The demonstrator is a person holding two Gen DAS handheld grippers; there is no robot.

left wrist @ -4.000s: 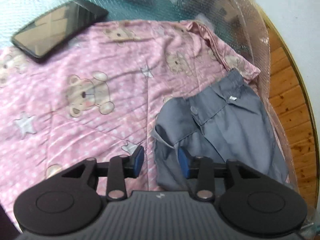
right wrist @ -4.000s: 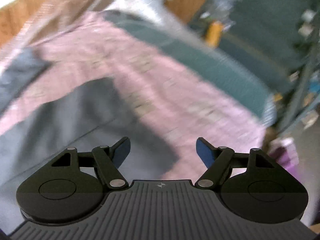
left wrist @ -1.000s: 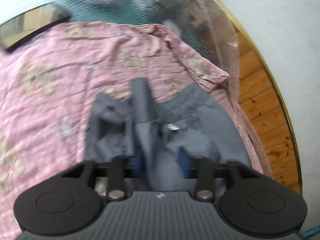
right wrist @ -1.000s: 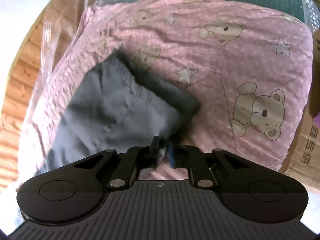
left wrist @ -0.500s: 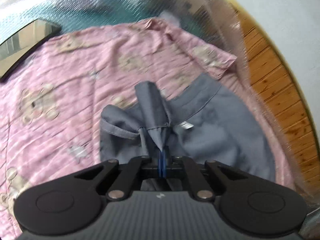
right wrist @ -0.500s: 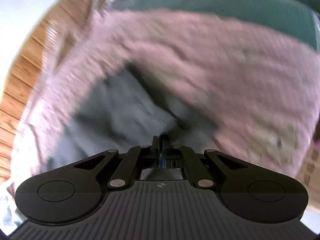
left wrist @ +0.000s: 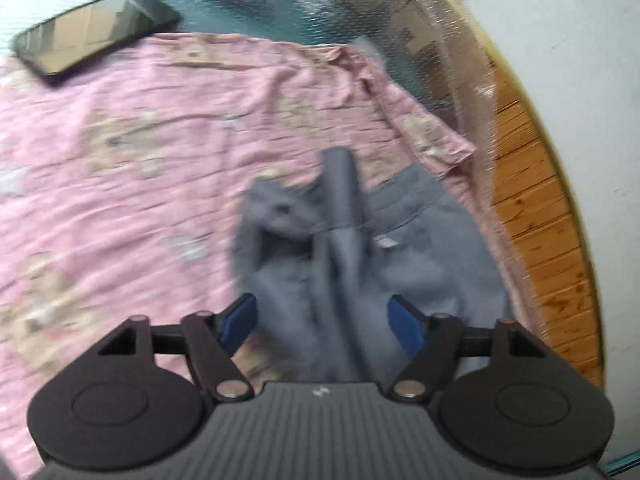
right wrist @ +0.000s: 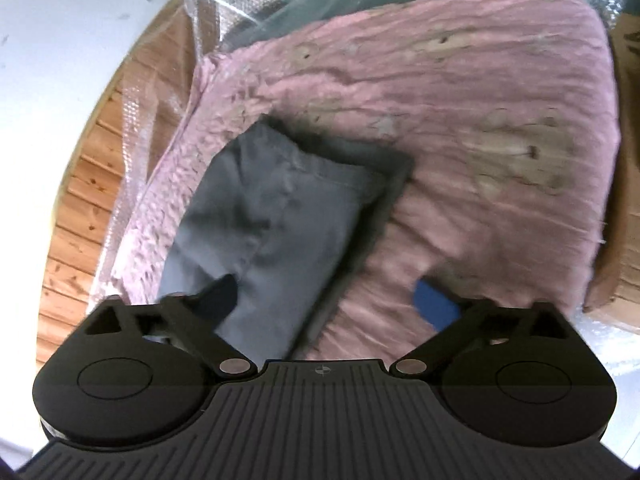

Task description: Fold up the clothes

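Note:
A grey pair of shorts (left wrist: 356, 240) lies bunched on a pink bear-print cloth (left wrist: 140, 152), with a raised ridge of fabric running up its middle. My left gripper (left wrist: 322, 324) is open, its blue pads either side of the grey fabric, holding nothing. In the right wrist view the shorts (right wrist: 276, 208) lie flatter, folded, on the pink cloth (right wrist: 480, 120). My right gripper (right wrist: 332, 300) is open wide above the near end of the shorts.
A black phone (left wrist: 94, 30) lies at the far left edge of the pink cloth. Bubble wrap (left wrist: 432, 40) and a wooden floor (left wrist: 548, 240) lie to the right. A cardboard box (right wrist: 624, 200) stands at the right in the right wrist view.
Both grippers were shut on the grey fabric half a second ago and have opened, letting it go. The fabric has dropped back onto the cloth.

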